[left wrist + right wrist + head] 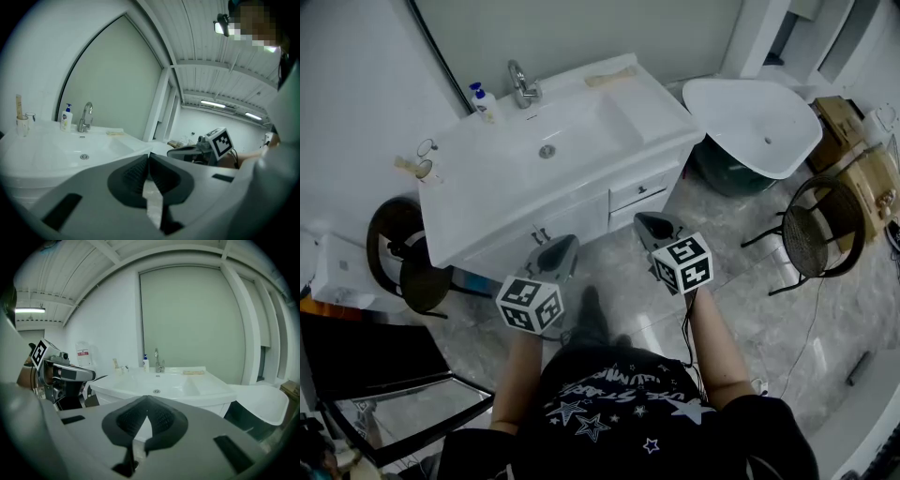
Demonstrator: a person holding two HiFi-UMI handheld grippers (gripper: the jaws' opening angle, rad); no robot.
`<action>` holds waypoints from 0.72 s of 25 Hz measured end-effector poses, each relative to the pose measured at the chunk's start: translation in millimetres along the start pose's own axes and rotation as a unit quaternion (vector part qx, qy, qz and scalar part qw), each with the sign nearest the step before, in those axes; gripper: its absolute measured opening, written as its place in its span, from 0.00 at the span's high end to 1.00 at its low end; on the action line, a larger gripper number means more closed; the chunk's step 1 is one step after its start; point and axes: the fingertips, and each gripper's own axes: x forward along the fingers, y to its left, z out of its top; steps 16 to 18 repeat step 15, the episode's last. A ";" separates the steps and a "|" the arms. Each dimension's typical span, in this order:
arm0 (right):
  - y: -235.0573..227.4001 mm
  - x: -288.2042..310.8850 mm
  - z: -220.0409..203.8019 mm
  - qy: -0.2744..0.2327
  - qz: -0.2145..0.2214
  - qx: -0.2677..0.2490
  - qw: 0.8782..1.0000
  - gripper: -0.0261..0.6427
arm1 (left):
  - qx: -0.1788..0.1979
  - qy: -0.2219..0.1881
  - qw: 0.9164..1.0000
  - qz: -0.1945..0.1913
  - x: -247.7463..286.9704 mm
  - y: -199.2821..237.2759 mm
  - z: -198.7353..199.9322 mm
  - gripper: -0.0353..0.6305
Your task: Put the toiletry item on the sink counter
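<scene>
The white sink counter (502, 187) stands ahead of me with a chrome faucet (522, 86) at its back. A white pump bottle (485, 100) stands left of the faucet, also seen in the left gripper view as the pump bottle (66, 118). A cup holding a toothbrush (424, 169) sits on the counter's left edge. A flat beige item (610, 78) lies at the back right. My left gripper (565, 246) and right gripper (649, 223) hang side by side before the cabinet front, below the counter. Both are shut with nothing between the jaws, as the left gripper (148, 157) and right gripper (147, 399) show in their own views.
A white tub (759, 127) stands to the right of the vanity. A wire chair (816, 230) and cardboard boxes (853, 150) are at the far right. A dark round stool (403, 253) sits left of the vanity, a black-framed mirror (403, 403) on the floor near my left.
</scene>
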 end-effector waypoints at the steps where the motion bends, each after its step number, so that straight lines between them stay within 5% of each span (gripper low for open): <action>1: 3.0 -4.4 -1.1 -0.001 0.000 -0.001 1.000 0.94 | 0.000 0.000 1.000 0.000 -4.0 -3.9 -1.7 0.92; 18: 40.9 -25.4 -13.5 0.002 0.017 -0.010 1.000 0.94 | 0.002 -0.005 1.000 0.011 -42.4 -26.7 -18.0 0.92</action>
